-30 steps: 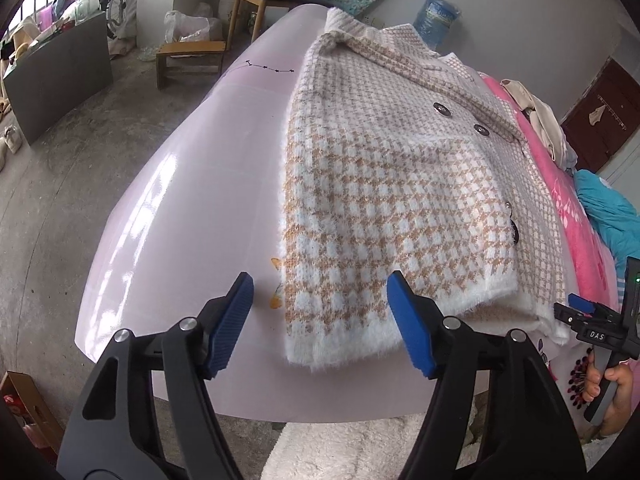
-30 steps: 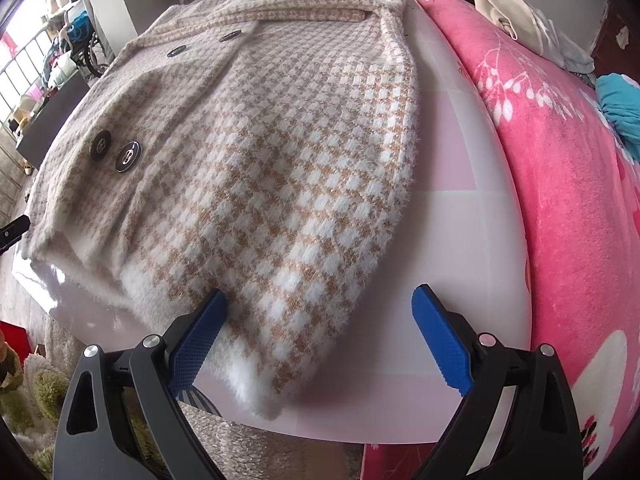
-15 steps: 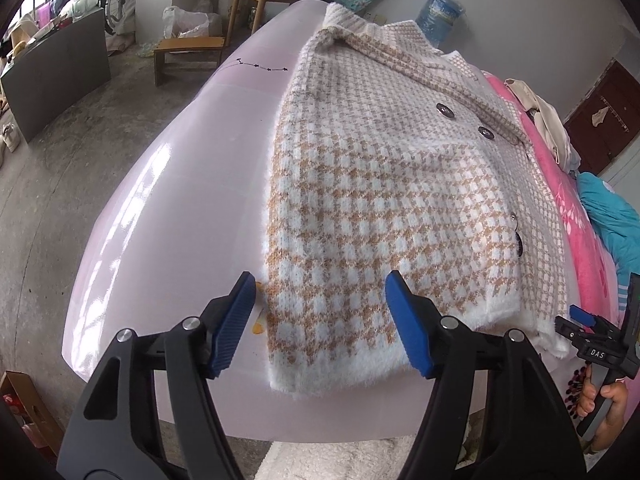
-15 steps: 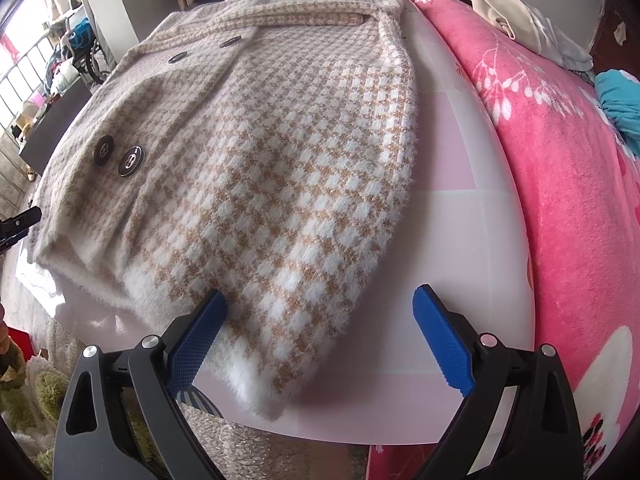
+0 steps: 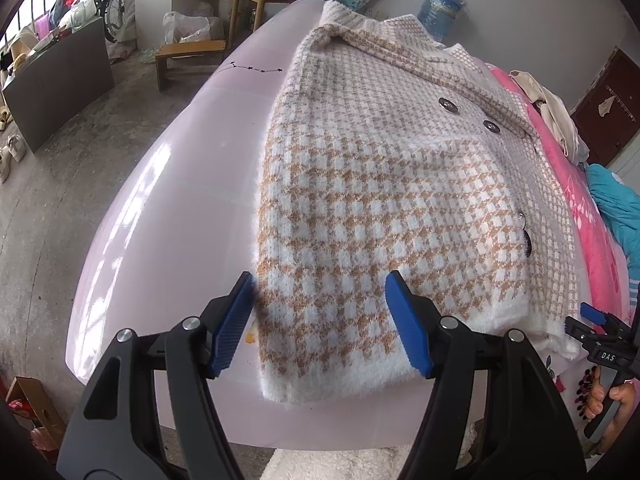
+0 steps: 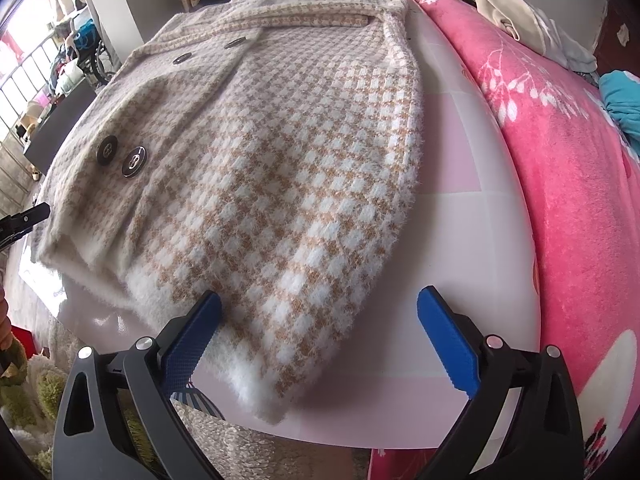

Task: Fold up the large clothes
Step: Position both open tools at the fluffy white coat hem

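A fuzzy white-and-tan houndstooth coat (image 5: 380, 184) with dark buttons lies flat on the glossy pale pink table (image 5: 168, 208), both sleeves folded in over the front. My left gripper (image 5: 320, 324) is open, its blue pads straddling the left sleeve's cuff near the hem. My right gripper (image 6: 320, 340) is open just above the right sleeve's fluffy cuff (image 6: 280, 384) at the table's near edge. The coat (image 6: 260, 152) fills the right wrist view. The right gripper also shows at the left wrist view's right edge (image 5: 596, 328).
A pink floral blanket (image 6: 568, 168) lies along the table's right side, with beige clothes (image 6: 500, 8) and a teal garment (image 6: 624, 100) on it. A wooden stool (image 5: 188, 56), chair and grey cabinet (image 5: 56, 80) stand on the concrete floor to the left. A white rug lies below the table's edge.
My left gripper has moved forward and right over the left sleeve's cuff. My right gripper has edged slightly forward. The coat has not moved.
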Available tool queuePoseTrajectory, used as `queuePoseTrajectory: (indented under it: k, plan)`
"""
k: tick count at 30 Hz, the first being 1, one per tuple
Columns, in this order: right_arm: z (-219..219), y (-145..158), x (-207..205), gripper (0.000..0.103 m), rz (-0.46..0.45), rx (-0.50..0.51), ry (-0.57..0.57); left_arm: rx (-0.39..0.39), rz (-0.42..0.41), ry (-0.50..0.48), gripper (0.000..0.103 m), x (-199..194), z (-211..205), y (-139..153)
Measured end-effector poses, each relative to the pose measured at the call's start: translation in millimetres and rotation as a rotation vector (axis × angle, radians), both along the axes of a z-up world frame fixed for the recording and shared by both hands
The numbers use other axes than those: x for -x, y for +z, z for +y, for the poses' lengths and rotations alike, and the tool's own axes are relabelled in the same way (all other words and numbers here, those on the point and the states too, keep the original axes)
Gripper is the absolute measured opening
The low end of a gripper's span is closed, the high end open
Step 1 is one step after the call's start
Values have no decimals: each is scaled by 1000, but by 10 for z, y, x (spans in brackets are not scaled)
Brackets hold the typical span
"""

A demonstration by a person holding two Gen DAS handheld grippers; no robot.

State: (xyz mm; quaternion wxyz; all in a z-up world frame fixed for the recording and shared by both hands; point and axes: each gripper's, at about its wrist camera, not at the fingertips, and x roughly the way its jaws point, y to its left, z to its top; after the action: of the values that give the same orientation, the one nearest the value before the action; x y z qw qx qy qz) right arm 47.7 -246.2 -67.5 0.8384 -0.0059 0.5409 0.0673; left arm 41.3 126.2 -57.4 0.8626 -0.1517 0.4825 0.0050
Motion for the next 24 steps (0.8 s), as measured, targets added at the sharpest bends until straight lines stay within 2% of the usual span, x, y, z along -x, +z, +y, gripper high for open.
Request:
queuePoseTrajectory:
  k: [19,21,24]
  plan:
    - [2,17,-15,96,1,-2,-4,-34,-6,-16,63,9,-40,-4]
    - [-1,29,-9,96,5,-40,0,-32,-6,-15,63,8,-43,-3]
    - [-30,44,23,96,20,-148,7,-32,-7,-14,63,9,-45,-5]
